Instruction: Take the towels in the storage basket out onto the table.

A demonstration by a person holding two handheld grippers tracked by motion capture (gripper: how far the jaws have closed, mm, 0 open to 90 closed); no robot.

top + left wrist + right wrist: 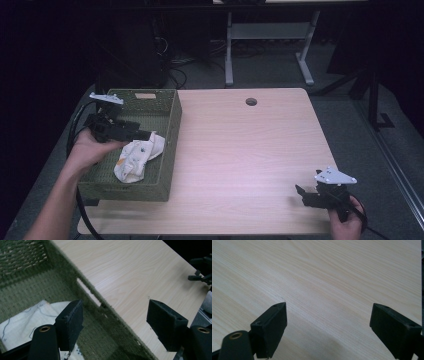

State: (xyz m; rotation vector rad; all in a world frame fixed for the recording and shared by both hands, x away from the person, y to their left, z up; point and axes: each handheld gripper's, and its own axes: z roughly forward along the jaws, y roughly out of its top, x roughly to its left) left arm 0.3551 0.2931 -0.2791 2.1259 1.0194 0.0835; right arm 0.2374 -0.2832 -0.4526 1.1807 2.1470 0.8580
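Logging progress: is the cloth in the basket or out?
In. The cloth lies crumpled on the floor of the basket, inside its walls.

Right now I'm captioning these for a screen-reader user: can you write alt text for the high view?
A person's left hand-held gripper, jaws open, hovers over a crumpled white cloth inside a green woven basket at the left of a light wooden table. The right hand-held gripper rests near the table's front right corner.

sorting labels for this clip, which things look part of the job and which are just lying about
Likely in the job:
- white crumpled cloth lying in the basket
- olive green woven basket
- left gripper, open above the cloth

Just about:
- right gripper, open, idle over the light wooden table
- grey desk frame behind
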